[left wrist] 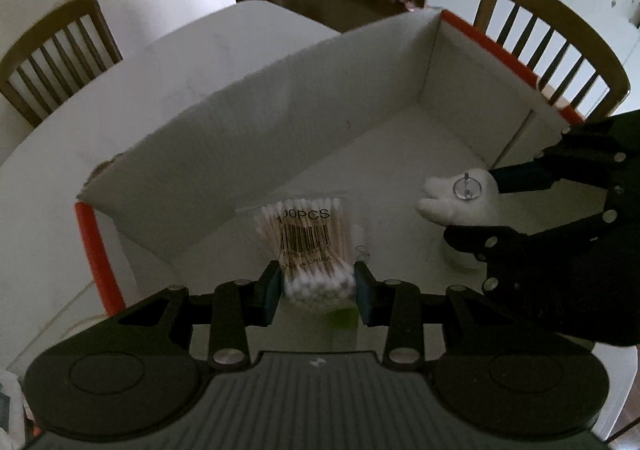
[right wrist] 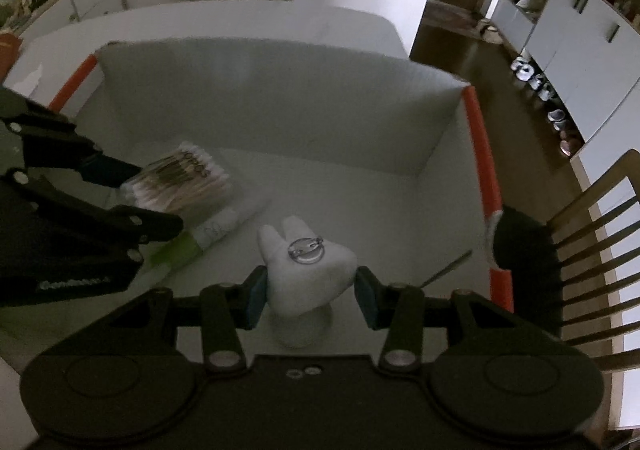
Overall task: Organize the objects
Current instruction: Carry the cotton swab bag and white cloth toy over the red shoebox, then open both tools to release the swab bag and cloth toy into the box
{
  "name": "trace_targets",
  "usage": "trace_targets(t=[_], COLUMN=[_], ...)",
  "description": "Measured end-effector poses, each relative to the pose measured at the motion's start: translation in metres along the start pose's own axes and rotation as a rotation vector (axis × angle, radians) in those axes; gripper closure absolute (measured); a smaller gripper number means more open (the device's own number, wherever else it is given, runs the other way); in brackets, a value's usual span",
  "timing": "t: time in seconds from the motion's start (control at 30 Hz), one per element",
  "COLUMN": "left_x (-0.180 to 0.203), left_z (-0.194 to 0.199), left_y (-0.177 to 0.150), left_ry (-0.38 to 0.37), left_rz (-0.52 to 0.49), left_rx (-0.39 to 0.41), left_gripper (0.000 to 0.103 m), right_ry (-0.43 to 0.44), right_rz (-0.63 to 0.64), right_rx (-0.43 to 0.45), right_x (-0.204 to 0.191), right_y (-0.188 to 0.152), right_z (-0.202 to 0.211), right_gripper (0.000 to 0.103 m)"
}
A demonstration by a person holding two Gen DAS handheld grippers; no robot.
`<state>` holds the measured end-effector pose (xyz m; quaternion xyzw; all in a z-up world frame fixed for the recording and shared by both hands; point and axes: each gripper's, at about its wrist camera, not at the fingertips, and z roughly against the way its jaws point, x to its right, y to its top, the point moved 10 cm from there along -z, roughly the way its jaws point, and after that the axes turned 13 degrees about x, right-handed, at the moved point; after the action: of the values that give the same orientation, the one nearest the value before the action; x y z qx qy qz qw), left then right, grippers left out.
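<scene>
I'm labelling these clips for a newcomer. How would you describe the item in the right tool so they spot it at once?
Find the white box with orange edges on the table. Over its floor the right tool grips a white tooth-shaped plush. Unlike the bagged cotton swabs beside it, it is soft, two-pronged, and carries a clear round pin.

I am seeing the open box sitting on the surface. Inside it, my left tool is holding the cotton swab pack toward the left side, over a tube lying on the box floor. My right tool is holding the plush tooth to the right of the pack, above a small round container. Chairs are standing behind the surface and to its right.
</scene>
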<state>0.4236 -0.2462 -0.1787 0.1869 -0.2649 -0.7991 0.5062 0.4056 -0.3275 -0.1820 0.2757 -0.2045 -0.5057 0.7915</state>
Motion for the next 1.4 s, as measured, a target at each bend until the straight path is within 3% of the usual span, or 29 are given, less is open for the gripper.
trace_targets(t=[0.4,0.5,0.57,0.7,1.4], left_x=[0.003,0.005,0.006,0.001,-0.008], left_z=[-0.012,-0.011,-0.009,-0.006,0.096], left_y=[-0.003,-0.003,-0.003,0.001,0.015], left_ry=[-0.015,-0.011,-0.011,0.001,-0.069], left_rz=[0.015,0.011,0.014,0.029,0.11], left_rx=[-0.07,-0.068,-0.063,-0.041,0.18], left_gripper=[0.065,0.059,0.05,0.046,0.044], right_ry=[-0.011,-0.016,-0.012,-0.002,0.04], right_rz=[0.014,0.009,0.0,0.001,-0.041], right_rx=[-0.059,-0.063,-0.053,-0.028,0.157], right_x=[-0.004,0.002,0.002,0.003,-0.013], right_y=[-0.006,-0.005,-0.003,0.0,0.023], right_z=[-0.009,-0.011,-0.009,-0.001,0.101], right_gripper=[0.056,0.054,0.049,0.041,0.039])
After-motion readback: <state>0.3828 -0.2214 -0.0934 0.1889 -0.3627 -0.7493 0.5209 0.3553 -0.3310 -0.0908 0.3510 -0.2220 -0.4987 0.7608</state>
